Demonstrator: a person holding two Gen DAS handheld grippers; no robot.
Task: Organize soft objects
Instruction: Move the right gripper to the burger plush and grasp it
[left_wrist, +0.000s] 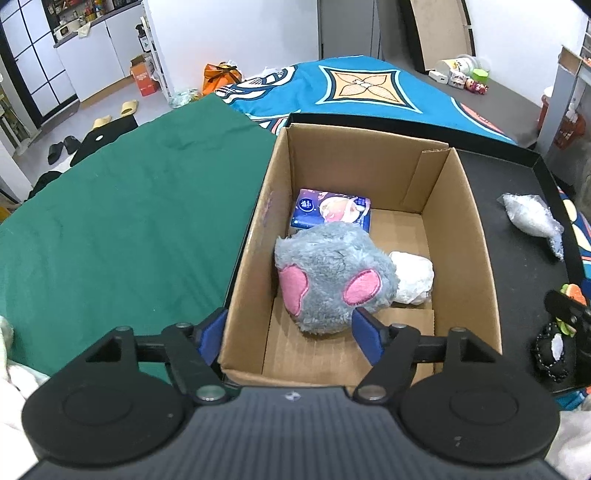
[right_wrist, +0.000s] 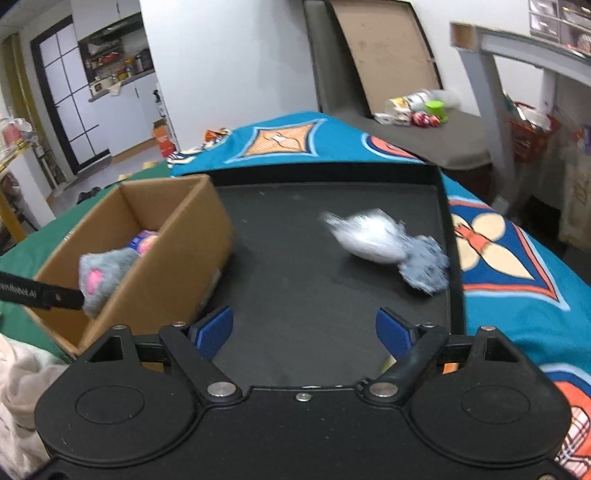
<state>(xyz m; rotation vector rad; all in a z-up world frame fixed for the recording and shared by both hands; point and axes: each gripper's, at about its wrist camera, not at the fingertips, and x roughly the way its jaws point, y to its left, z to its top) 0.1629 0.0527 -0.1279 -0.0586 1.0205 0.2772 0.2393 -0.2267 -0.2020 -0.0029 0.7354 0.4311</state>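
Observation:
A cardboard box (left_wrist: 465, 221) stands open on a black tray (left_wrist: 517, 206). In it lie a grey plush with pink patches (left_wrist: 332, 277), a blue tissue pack (left_wrist: 330, 212) and a white crumpled wad (left_wrist: 413, 275). My left gripper (left_wrist: 290, 334) is open over the box's near left corner, its right finger close to the plush. My right gripper (right_wrist: 304, 332) is open and empty above the tray (right_wrist: 295, 266). A silvery-white bag with a grey fluffy end (right_wrist: 384, 243) lies on the tray ahead of it. The box (right_wrist: 173, 258) and plush (right_wrist: 105, 275) show at its left.
A green cloth (left_wrist: 129, 221) covers the surface left of the box. A blue patterned blanket (left_wrist: 362, 86) lies behind the tray. A small black-and-white toy (left_wrist: 554, 350) sits at the tray's near right. White fabric (right_wrist: 18, 387) lies at the near left.

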